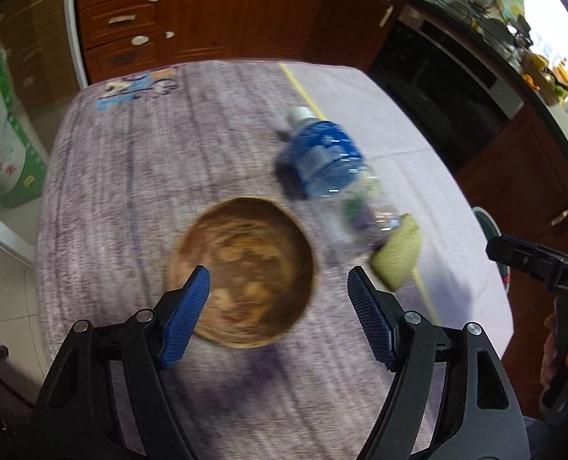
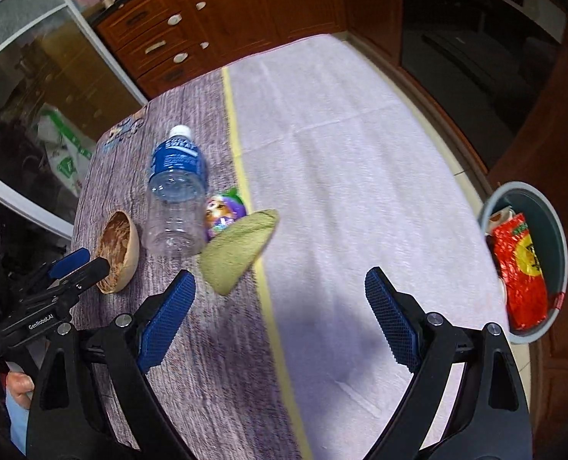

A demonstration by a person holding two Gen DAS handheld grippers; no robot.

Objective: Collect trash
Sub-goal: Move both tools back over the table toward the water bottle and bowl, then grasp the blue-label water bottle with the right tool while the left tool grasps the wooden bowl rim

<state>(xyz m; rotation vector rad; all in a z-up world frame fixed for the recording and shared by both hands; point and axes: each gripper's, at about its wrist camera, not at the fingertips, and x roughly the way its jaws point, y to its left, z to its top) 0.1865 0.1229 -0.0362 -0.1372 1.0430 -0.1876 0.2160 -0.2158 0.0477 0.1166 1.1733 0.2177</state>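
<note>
Left wrist view: The left gripper [image 1: 278, 291] pointed down at the tabletop [image 1: 130, 199], its blue fingers [image 1: 186, 316] spread wide with nothing between them. A wooden bowl [image 1: 245, 272] sat just beyond the fingertips, reaching behind the left finger. At 1 o'clock from the bowl a clear bottle [image 1: 324, 157] with a blue label lay on its side, cap pointing to 11 o'clock. A purple wrapper [image 1: 360, 211] showed through the bottle's clear base, blurred. A green sponge [image 1: 396, 253] lay at 3 o'clock from the bowl, touching the bottle's base. The right gripper [image 1: 532, 264] entered at the 3 o'clock edge, held by a hand [image 1: 567, 349].

Right wrist view: The right gripper [image 2: 280, 280] hung over the tabletop [image 2: 341, 153], fingers [image 2: 167, 320] wide and empty. The sponge [image 2: 238, 249] lay just beyond the left fingertip, at 11 o'clock of the frame. The wrapper [image 2: 224, 212] lay tucked between the sponge and the bottle [image 2: 176, 191]. The bowl [image 2: 117, 251] sat at 9 o'clock from the bottle, with the left gripper [image 2: 81, 264] over its near rim, fingers apart. At the 3 o'clock edge, off the tabletop, a grey bin [image 2: 552, 237] held a red bag [image 2: 521, 268].
</note>
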